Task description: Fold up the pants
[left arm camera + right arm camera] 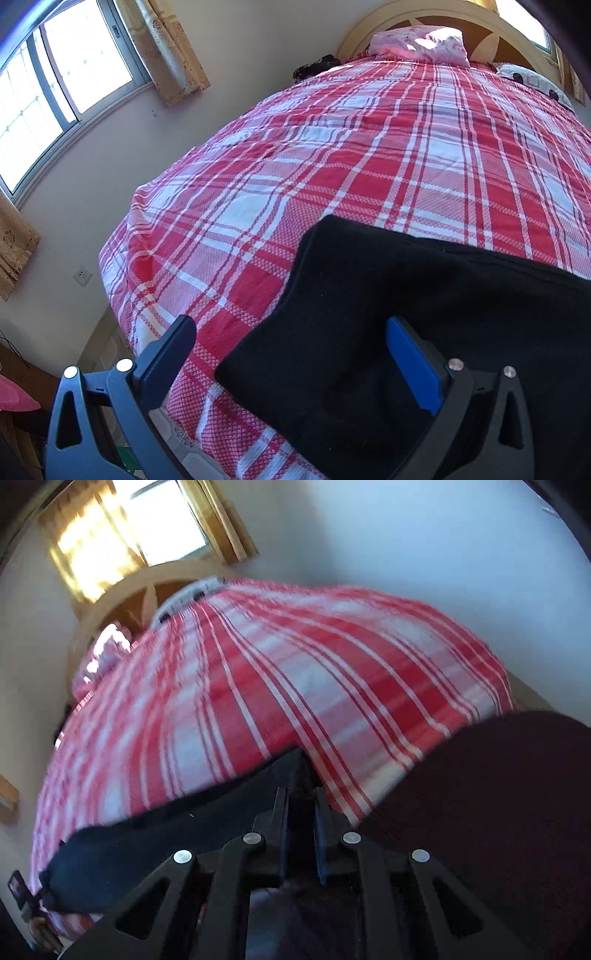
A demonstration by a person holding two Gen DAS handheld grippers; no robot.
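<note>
Black pants (388, 314) lie on a red and white plaid bed (332, 166), near its front edge. My left gripper (291, 339) is open, its jaws wide apart over the pants' left edge, with the right finger (410, 358) resting on the cloth. In the right wrist view, which is blurred by motion, my right gripper (300, 805) is shut on a fold of the black pants (166, 834), which stretch away to the left and bulge at the right (480, 794).
A pink pillow (421, 46) and a wooden headboard (476, 33) stand at the far end of the bed. A wall with windows (55, 85) and curtains runs along the left. Floor shows below the bed's left edge (110, 343).
</note>
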